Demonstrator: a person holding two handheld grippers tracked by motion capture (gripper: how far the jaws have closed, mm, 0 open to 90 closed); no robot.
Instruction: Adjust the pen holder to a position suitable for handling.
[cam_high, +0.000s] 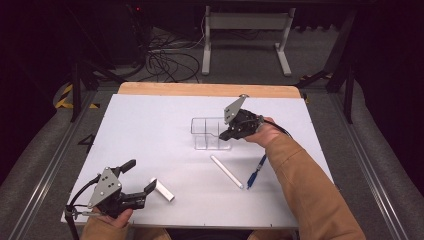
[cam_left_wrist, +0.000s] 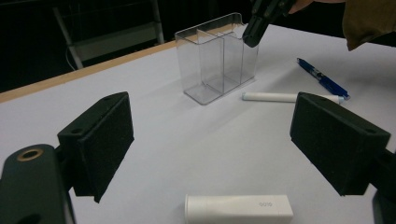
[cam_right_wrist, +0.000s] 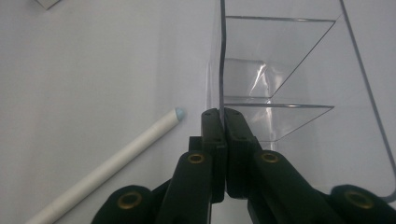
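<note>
A clear plastic holder (cam_high: 210, 132) with dividers stands upright in the middle of the white table. My right gripper (cam_high: 227, 134) reaches it from the right. In the right gripper view the jaws are shut on the holder's thin near wall (cam_right_wrist: 220, 70), gripper (cam_right_wrist: 222, 116) pinching its edge. My left gripper (cam_high: 140, 176) rests at the front left, open, its pads (cam_left_wrist: 100, 140) wide apart and nothing between them. A short white tube (cam_left_wrist: 238, 208) lies on the table just in front of it, also seen beside the jaw tip (cam_high: 163, 190).
A long white marker (cam_high: 226, 171) lies in front of the holder, with a blue pen (cam_high: 256, 171) to its right beside the sleeve. The table's wooden far edge (cam_high: 210, 89) is behind the holder. Cables and a stand are on the floor beyond.
</note>
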